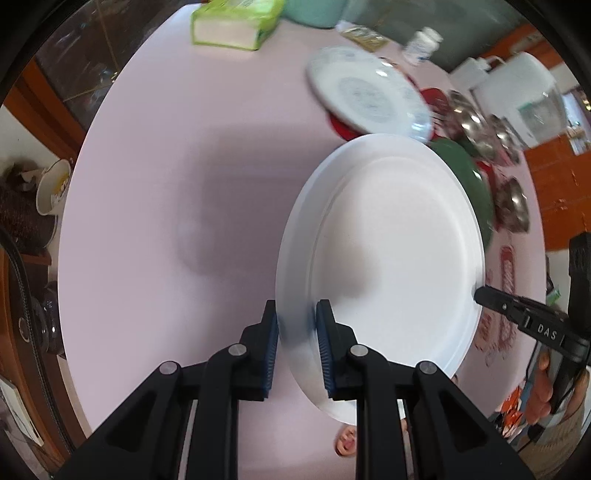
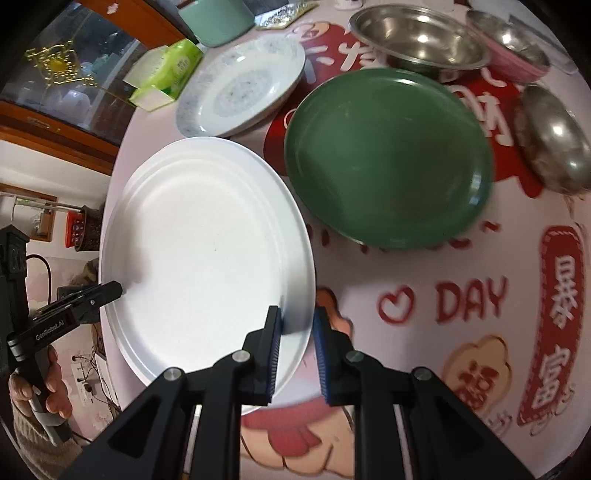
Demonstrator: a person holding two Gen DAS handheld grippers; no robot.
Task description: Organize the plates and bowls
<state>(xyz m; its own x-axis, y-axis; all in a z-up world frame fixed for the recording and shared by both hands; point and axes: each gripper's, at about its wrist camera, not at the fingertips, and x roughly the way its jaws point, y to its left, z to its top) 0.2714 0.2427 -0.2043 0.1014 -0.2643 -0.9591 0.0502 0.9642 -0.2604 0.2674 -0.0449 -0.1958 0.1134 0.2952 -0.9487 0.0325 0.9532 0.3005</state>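
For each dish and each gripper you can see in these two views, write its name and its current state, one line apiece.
white plate: gripped at opposite rims, lifted off the table
left gripper: shut on white plate's rim
right gripper: shut on white plate's rim
green plate: flat on the table, empty
patterned plate: on the table, empty
steel bowls: upright, empty
tissue pack: lying on the table

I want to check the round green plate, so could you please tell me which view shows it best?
The right wrist view: the round green plate shows almost whole there. In the left wrist view, only a sliver shows behind the large white plate.
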